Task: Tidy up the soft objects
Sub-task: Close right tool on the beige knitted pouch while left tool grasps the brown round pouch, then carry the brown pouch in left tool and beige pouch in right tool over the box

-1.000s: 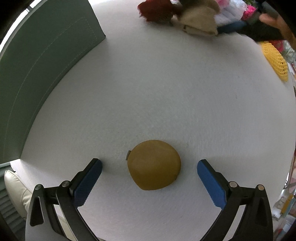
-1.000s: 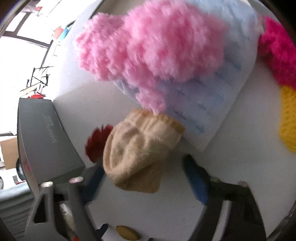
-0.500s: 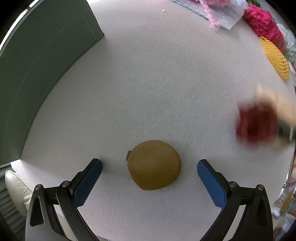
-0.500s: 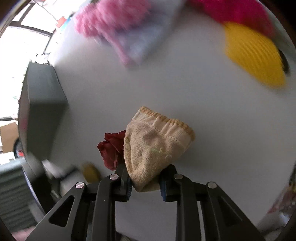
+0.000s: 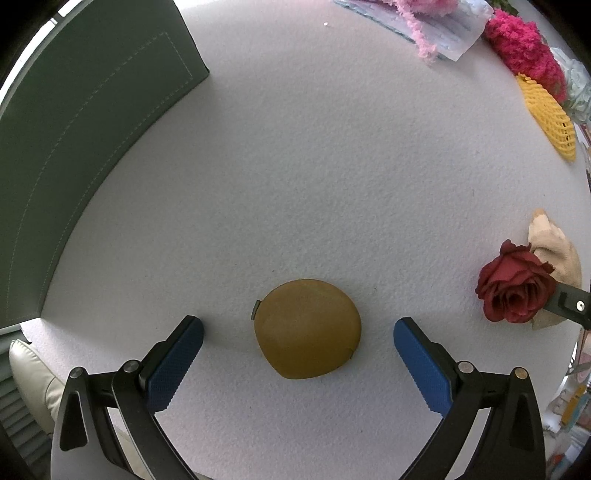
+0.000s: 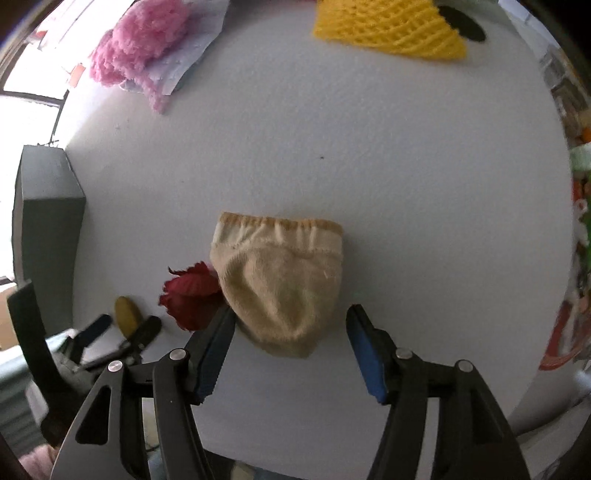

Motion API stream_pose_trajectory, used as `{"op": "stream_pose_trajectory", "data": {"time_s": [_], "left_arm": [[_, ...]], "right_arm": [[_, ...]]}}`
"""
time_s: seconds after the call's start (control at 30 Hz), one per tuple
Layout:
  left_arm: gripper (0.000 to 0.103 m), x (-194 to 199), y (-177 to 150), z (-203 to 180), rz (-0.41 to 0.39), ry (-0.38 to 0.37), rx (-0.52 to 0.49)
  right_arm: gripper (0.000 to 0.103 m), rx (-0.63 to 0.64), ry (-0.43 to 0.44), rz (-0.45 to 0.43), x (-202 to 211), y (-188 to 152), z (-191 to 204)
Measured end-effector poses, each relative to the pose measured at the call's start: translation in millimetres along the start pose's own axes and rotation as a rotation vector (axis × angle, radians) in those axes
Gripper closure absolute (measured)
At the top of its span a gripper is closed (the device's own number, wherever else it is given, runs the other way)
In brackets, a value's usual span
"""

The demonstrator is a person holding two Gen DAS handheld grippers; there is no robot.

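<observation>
The right gripper (image 6: 290,341) has released the beige sock (image 6: 282,280), jaws spread, half-hiding the rose (image 6: 190,301).

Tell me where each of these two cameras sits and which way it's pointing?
Left wrist: on the left gripper, looking down along its open blue fingers at a mustard round pad on the white table.
Right wrist: on the right gripper, fingers open around a beige sock.
Shared: the sock, red rose, yellow net, pink fluff; the right view also catches the left gripper.
</observation>
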State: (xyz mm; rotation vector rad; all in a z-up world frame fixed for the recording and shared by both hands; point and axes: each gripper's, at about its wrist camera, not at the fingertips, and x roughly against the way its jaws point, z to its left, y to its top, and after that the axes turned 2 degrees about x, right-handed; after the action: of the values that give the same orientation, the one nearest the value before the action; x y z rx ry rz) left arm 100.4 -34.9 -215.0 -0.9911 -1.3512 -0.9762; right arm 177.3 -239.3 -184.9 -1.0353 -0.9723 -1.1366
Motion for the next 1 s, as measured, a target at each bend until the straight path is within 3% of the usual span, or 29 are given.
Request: {"op": "stream_pose_trajectory", "data": {"time_s": [0.17, 0.2, 0.23, 0.33, 0.47, 0.53, 0.6, 0.63, 0.8, 1.0], "left_arm": [[0.0, -1, -3, 2, 0.0, 0.0, 0.0], [0.0, -1, -3, 2, 0.001, 0.0, 0.0], [0.0, -1, -3, 2, 0.003, 0.0, 0.0], [0.0, -3, -1, 2, 0.034, 0.004, -0.005], [0.005, -5, 2, 3, 0.079, 0.001, 0.002], [0.017, 0, 1, 1, 0.071, 0.0, -0.026], [0.046, 6, 0, -1, 0.066, -0.002, -0.097], [0.052, 9, -2, -4, 0.069, -0.001, -0.12], [0.052, 12, -15, 5, 0.109, -0.004, -0.163], [0.052, 33, -30, 27, 0.087, -0.004, -0.174]], "right_arm": [[0.039, -0.026, -0.002, 0.021, -13, 9, 3], [0.045, -0.019, -0.008, 0.018, -12, 9, 4], [0.057, -0.002, -0.01, 0.023, -12, 10, 6], [0.071, 0.0, 0.026, 0.029, -5, -6, -3], [0.072, -0.026, 0.051, 0.038, 4, -19, -15], [0.072, -0.034, 0.059, 0.041, 7, -27, -20], [0.072, -0.042, 0.066, 0.044, 10, -32, -23], [0.072, -0.047, 0.075, 0.045, 10, -36, -25], [0.072, -0.074, 0.082, 0.056, 4, -45, -32], [0.072, -0.062, 0.081, 0.05, 0, -41, -17]]}}
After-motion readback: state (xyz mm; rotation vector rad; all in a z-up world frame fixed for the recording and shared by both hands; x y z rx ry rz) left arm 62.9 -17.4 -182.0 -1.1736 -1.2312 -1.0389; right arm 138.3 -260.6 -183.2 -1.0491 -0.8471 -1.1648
